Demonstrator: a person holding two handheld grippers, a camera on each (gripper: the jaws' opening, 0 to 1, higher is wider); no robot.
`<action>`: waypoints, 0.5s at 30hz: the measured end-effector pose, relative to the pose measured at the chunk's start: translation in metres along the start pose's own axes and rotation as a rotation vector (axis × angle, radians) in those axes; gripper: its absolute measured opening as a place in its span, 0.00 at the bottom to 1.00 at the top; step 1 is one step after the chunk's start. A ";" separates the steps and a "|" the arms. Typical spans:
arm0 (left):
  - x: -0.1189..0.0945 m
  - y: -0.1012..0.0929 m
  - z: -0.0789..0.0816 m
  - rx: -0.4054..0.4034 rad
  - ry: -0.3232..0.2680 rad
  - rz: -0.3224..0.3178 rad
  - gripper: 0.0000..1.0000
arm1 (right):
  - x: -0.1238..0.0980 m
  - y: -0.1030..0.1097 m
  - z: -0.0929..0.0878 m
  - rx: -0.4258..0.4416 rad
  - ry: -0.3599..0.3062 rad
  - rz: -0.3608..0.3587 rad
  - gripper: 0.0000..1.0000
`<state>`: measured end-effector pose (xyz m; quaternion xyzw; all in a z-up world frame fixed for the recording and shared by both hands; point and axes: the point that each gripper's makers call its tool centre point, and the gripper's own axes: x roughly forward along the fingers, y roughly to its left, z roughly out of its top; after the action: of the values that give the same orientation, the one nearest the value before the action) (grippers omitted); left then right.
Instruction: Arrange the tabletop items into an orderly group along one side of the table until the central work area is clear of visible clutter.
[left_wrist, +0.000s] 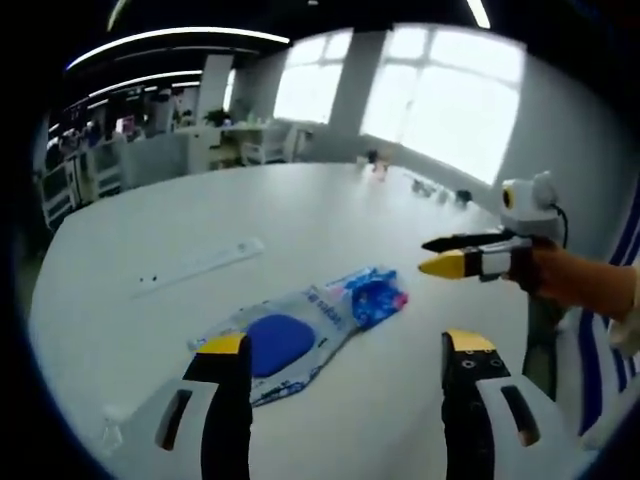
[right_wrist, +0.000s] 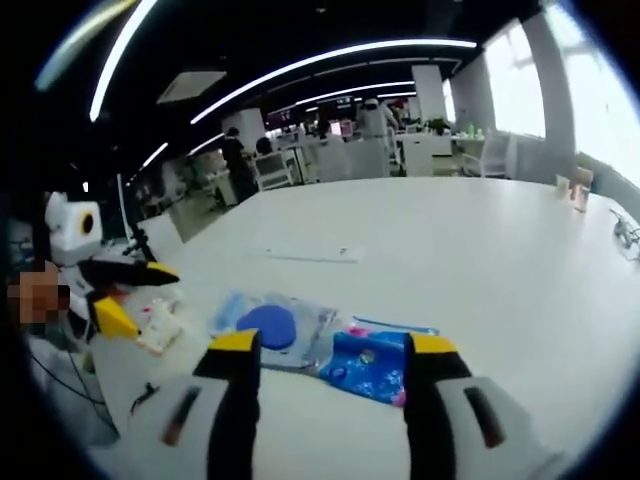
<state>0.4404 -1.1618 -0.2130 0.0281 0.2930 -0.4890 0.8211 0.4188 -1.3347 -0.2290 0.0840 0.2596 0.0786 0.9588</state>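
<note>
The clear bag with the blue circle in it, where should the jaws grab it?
Probably by a thin edge. The clear bag lies flat on the white table, so slide one jaw under the border nearest the right gripper, away from the bulging blue disc.

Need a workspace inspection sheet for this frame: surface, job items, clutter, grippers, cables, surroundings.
Surface: white table, mostly bare.
Job's things: clear packet with a blue disc inside and a blue printed bag lie touching, mid-table; white ruler lies apart, beyond them.
Clutter: small wrapped items near the table edge; small objects at the far edge, too small to identify.
Grippers: left gripper open, empty, above the packet; right gripper open, empty, above packet and bag.
Cables: thin dark cable at the near edge.
Surroundings: open office, large windows, desks and people in the background.
</note>
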 end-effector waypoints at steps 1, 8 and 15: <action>-0.005 0.001 -0.002 0.002 0.001 0.005 0.74 | -0.001 0.005 0.001 -0.002 -0.005 0.006 0.56; -0.030 0.009 -0.011 -0.008 -0.008 0.036 0.74 | -0.006 0.033 0.001 -0.016 -0.005 0.039 0.55; -0.057 0.014 -0.022 -0.014 -0.011 0.066 0.73 | -0.008 0.063 0.000 -0.032 -0.004 0.074 0.55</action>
<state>0.4221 -1.1019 -0.2056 0.0294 0.2908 -0.4595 0.8387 0.4047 -1.2750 -0.2124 0.0786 0.2532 0.1178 0.9570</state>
